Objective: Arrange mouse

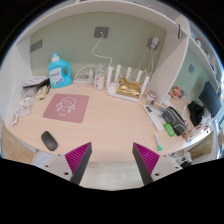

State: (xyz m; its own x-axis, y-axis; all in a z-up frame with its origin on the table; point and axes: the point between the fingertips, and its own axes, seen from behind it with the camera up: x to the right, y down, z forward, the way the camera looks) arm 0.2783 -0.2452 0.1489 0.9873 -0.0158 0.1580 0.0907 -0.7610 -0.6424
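Note:
A dark grey mouse (49,140) lies on the light wooden desk (110,125), to the left of my fingers and a little ahead of the left one. A pink mouse mat (66,106) with a dark print lies farther ahead on the left of the desk. My gripper (112,157) is open, its magenta pads (78,155) wide apart, with nothing between them. It hovers above the desk's near edge.
A blue detergent bottle (59,70) stands at the back left beside a white rack (90,74). A white router with antennas (128,84) sits at the back centre. A cluttered side shelf (175,110) with a green object and a monitor runs along the right.

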